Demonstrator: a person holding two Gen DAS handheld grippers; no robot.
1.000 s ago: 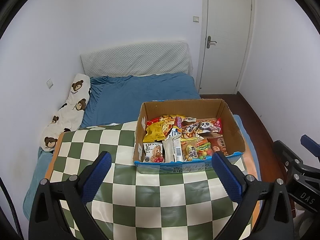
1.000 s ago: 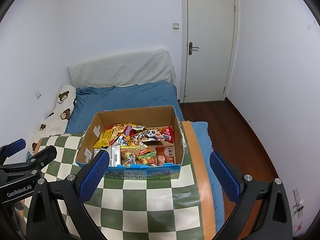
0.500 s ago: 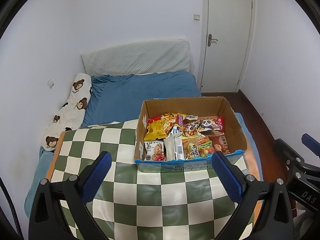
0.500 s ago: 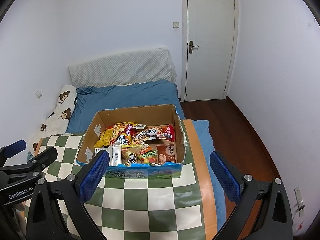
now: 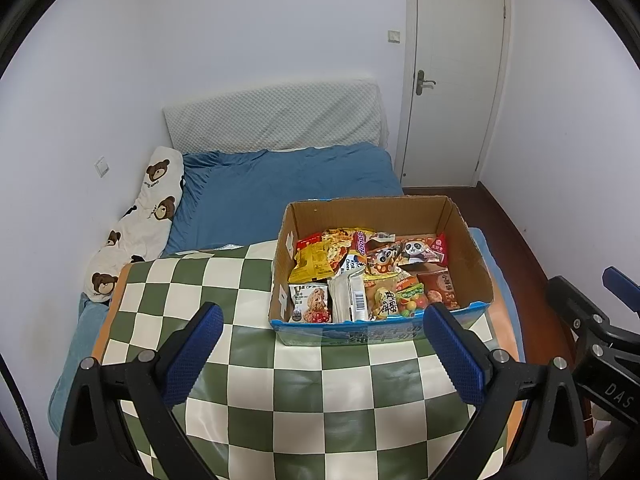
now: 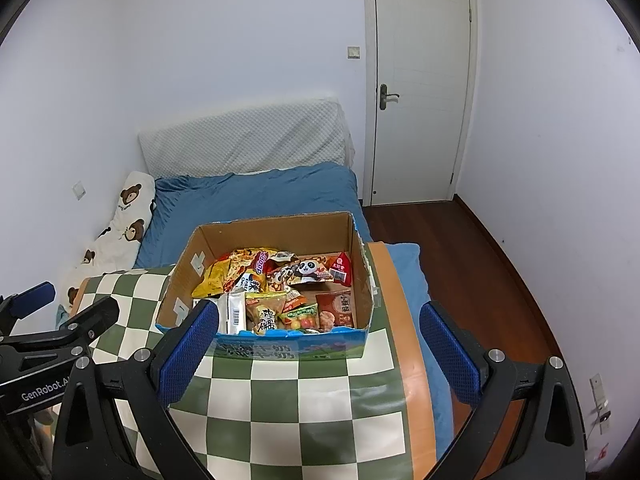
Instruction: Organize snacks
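An open cardboard box [image 5: 468,240] [image 6: 360,256] with a blue printed front stands on a green-and-white checkered cloth [image 5: 304,396] [image 6: 296,412]. It holds several snack packets [image 5: 372,276] [image 6: 280,292], lying mixed together. My left gripper [image 5: 320,340] is open and empty, hovering over the cloth in front of the box. My right gripper [image 6: 316,340] is open and empty, also in front of the box, to the right of the left one. Each gripper shows at the edge of the other's view.
The cloth lies over a surface at the foot of a bed with a blue sheet [image 5: 280,188]. A bear-print pillow [image 5: 136,220] lies along the left wall. A white door [image 5: 452,80] and wooden floor [image 6: 460,260] are at the right.
Both views have shifted slightly; the box sits a little lower in the frames, so the grippers have drifted a bit. Both stay open and nothing was taken hold of.
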